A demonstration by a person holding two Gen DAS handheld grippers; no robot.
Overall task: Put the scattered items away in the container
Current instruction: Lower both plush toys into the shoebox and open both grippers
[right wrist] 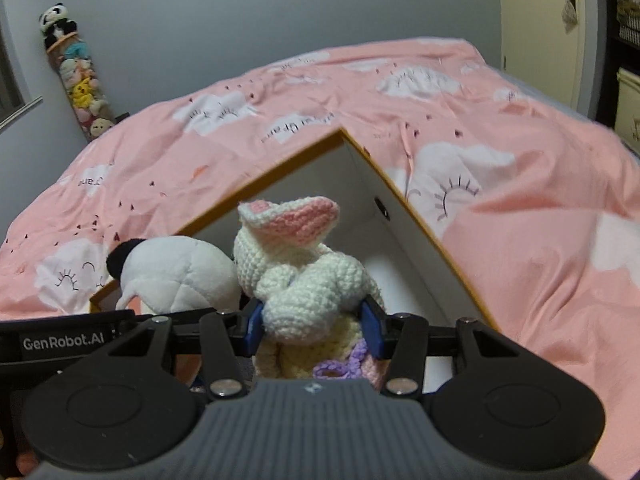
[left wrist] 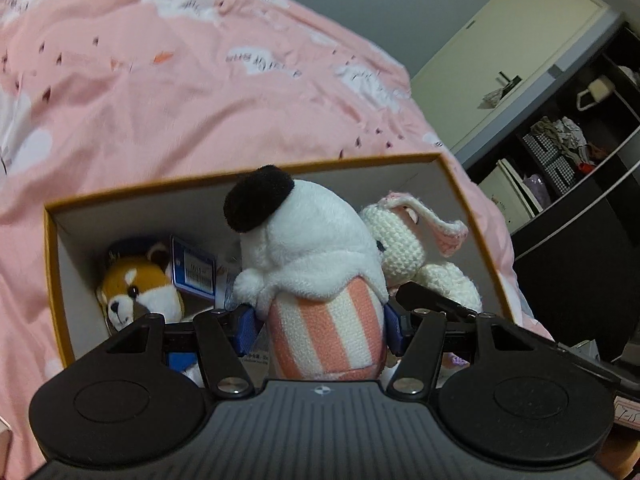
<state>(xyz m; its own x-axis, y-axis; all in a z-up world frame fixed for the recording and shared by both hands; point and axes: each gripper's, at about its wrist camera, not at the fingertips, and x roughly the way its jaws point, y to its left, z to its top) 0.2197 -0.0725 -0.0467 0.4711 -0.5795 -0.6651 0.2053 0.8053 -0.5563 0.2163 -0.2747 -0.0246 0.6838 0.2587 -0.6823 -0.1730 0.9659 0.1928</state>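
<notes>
An open box (left wrist: 52,240) with an orange rim and white inside lies on a pink bed; its corner also shows in the right wrist view (right wrist: 400,188). My left gripper (left wrist: 320,324) is shut on a white plush toy (left wrist: 316,240) with a black ear and pink-striped body, held inside the box. My right gripper (right wrist: 314,326) is shut on a crocheted white bunny (right wrist: 304,272) with pink ears, also held inside the box, to the right of the plush (right wrist: 180,276). The bunny also shows in the left wrist view (left wrist: 404,248). A brown fox-like plush (left wrist: 136,292) lies in the box's left end.
The pink cloud-print bedspread (right wrist: 520,220) surrounds the box. A dark shelf unit (left wrist: 580,160) with clothes stands to the right of the bed. A hanging column of plush toys (right wrist: 80,76) is on the far wall. A door (left wrist: 500,60) is beyond the bed.
</notes>
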